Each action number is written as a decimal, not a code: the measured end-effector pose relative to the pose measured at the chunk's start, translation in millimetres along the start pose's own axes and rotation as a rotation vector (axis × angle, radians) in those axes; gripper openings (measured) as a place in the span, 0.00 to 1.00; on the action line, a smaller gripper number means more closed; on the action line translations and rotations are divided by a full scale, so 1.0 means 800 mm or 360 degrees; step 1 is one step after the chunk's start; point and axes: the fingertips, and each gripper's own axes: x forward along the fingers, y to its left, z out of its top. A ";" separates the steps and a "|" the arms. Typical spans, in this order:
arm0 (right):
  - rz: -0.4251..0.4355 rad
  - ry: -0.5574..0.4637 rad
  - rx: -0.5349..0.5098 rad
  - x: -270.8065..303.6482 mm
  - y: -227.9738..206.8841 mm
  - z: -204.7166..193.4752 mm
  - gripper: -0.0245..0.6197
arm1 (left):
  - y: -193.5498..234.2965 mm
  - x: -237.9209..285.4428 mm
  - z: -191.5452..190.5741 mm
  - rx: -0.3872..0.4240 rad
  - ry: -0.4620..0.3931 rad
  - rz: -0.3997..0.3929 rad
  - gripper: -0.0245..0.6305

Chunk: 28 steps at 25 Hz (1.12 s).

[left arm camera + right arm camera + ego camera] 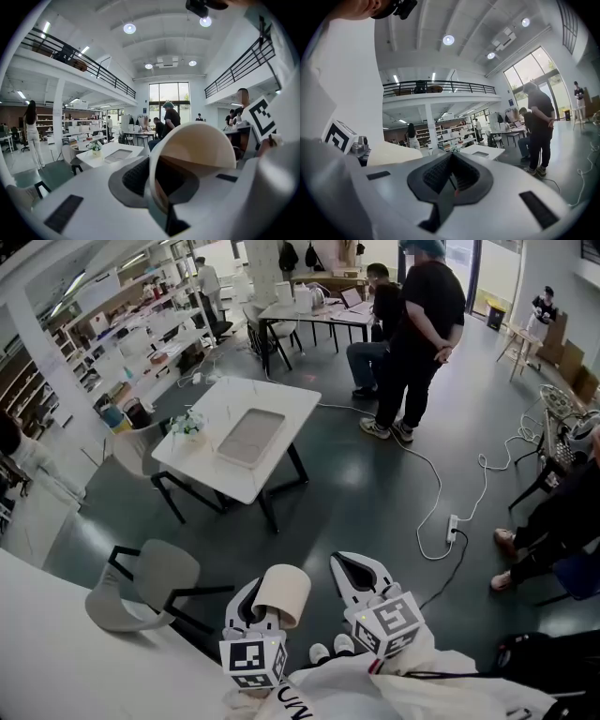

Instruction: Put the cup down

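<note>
Left gripper [255, 604]: we note its jaws pinching the wall of a beige paper cup [281, 594] at the rim, with the cup tilted. The cup is held in the air above the dark floor [375, 493], well apart from the white table [281, 399]. Right gripper [359, 570]: jaws pressed together, nothing between them.

L gripper [255, 604]: bottom centre of head view, pointing up-frame, jaws clamped on wall of cup [283, 593]. R gripper [356, 570]: just to its right, parallel, jaws closed together, nothing between. White sleeves [394, 688] at bottom edge.
</note>
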 end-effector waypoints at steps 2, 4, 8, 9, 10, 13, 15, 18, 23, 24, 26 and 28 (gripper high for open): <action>0.0005 -0.0017 0.0014 0.000 -0.001 0.002 0.05 | 0.001 0.001 0.000 0.0005 -0.0005 0.0005 0.11; 0.0012 -0.0022 0.0028 0.001 -0.004 0.003 0.04 | 0.002 0.003 0.003 0.0014 -0.0010 0.0010 0.11; 0.0032 -0.0018 0.0017 0.001 -0.011 0.000 0.04 | 0.000 0.007 0.006 0.0033 -0.0017 0.0034 0.11; 0.0038 -0.0019 0.0009 0.002 -0.014 0.000 0.05 | 0.001 0.008 0.006 0.0034 -0.0023 0.0046 0.11; 0.0043 -0.0021 0.0008 0.003 -0.016 0.000 0.04 | 0.002 0.008 0.006 0.0032 -0.0028 0.0058 0.11; 0.0057 -0.0027 0.0016 0.005 -0.018 0.001 0.04 | 0.009 0.006 0.003 0.0019 -0.0027 0.0089 0.11; 0.0072 -0.0036 0.0006 0.012 -0.017 0.002 0.05 | 0.019 0.007 0.002 0.0014 -0.0029 0.0113 0.11; 0.0090 -0.0041 -0.0010 0.027 -0.018 0.003 0.05 | 0.031 0.018 0.002 0.0012 -0.0040 0.0132 0.11; 0.0127 -0.0040 -0.0005 0.070 -0.022 0.003 0.04 | 0.068 0.046 0.009 -0.0004 -0.0057 0.0181 0.11; 0.0131 -0.0036 -0.0006 0.081 -0.023 0.002 0.05 | 0.079 0.053 0.009 -0.0007 -0.0059 0.0190 0.11; 0.0135 -0.0033 -0.0016 0.111 -0.026 0.003 0.05 | 0.103 0.072 0.013 -0.0011 -0.0067 0.0203 0.11; 0.0133 -0.0034 -0.0028 0.146 -0.030 0.007 0.05 | 0.128 0.096 0.016 -0.0009 -0.0067 0.0208 0.11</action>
